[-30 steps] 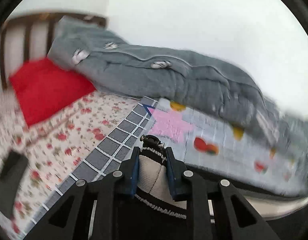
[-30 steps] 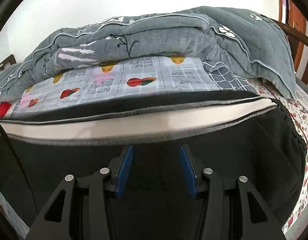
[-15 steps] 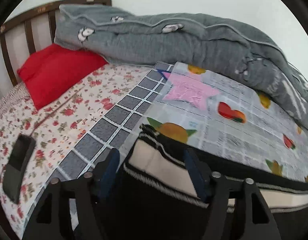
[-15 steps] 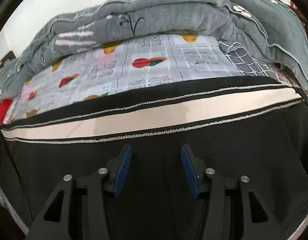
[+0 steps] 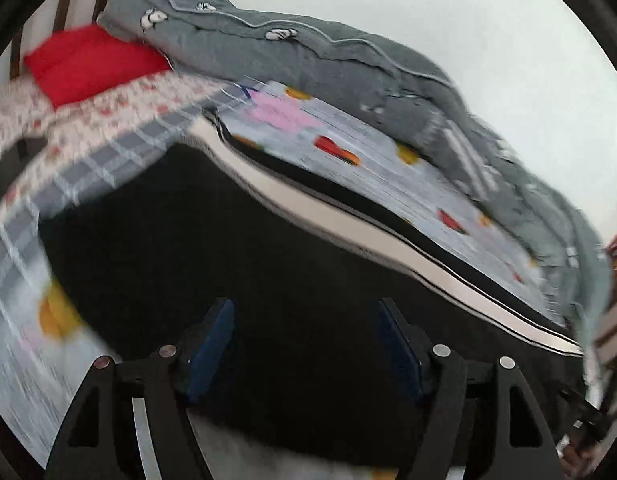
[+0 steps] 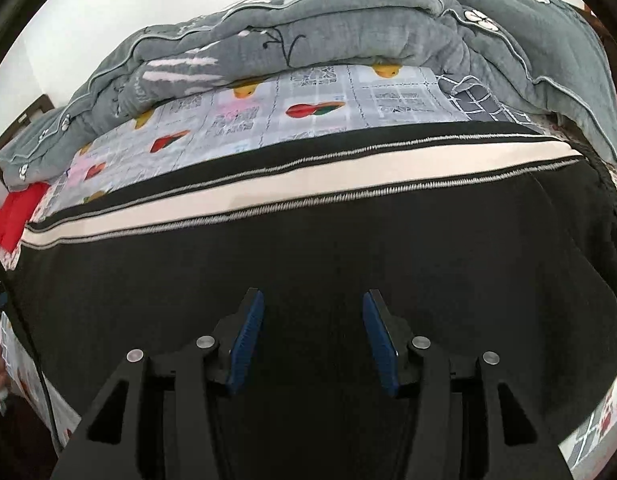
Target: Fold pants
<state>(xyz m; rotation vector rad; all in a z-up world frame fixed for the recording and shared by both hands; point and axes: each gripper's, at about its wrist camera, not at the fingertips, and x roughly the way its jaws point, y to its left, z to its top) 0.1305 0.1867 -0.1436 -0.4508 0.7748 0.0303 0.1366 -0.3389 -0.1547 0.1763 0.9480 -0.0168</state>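
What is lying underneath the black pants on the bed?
The black pants lie on a grey fruit-print sheet, which shows beyond their cream side stripe. Floral bedding peeks out at the right edge. What lies directly beneath the pants is covered.

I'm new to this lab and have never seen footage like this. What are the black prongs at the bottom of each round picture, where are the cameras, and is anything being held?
No robot arm is involved: a person carries one hand-held two-finger gripper in each hand, and each has a fisheye camera looking forward along its fingers, hence the round, warped pictures. One picture comes from the left gripper, the other from the right gripper; the black prongs with blue pads are their fingers. Both look down at black pants with a cream side stripe, spread on a bed with a fruit-patterned grey sheet. Behind lie a bunched grey quilt and a red pillow. Both grippers are open above the pants, and neither holds anything. The left picture is motion-blurred.
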